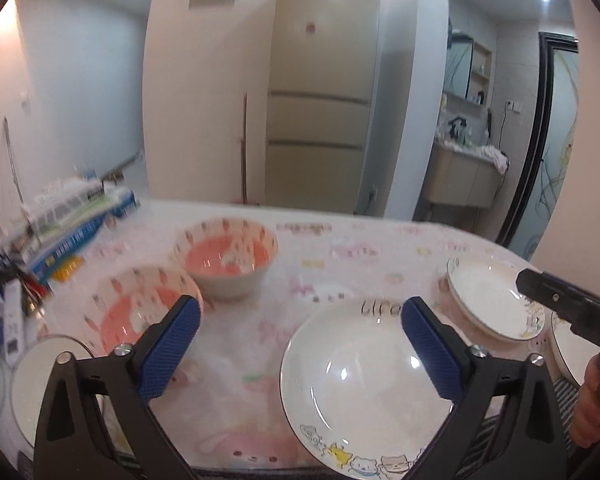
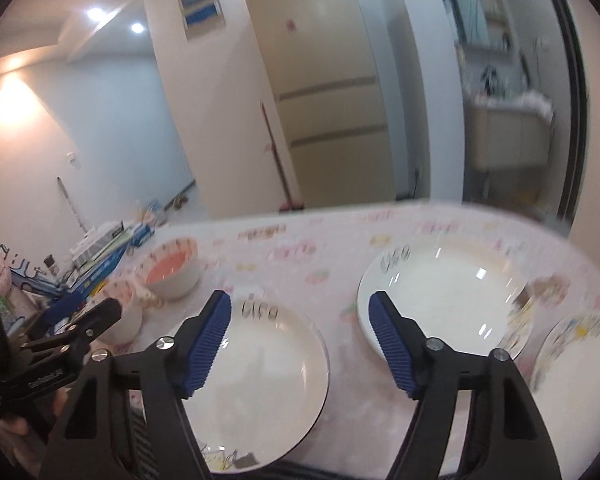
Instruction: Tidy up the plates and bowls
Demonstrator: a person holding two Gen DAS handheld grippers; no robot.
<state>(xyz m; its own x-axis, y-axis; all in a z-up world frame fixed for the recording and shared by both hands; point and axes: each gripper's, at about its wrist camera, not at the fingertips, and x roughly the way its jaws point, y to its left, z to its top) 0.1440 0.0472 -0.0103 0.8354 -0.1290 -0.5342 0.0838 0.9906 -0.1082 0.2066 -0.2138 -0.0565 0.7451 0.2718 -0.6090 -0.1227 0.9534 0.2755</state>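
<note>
both grippers, left gripper (image 1: 300,322) and right gripper (image 2: 300,316), hover released above white plates (image 1: 364,380).

Plates (image 2: 440,292) ahead of right claw: glossy glazed ceramic. Pink bowls (image 1: 226,258) beyond left claw: same. Finger pads (image 1: 168,354): ribbed blue rubber.
</note>
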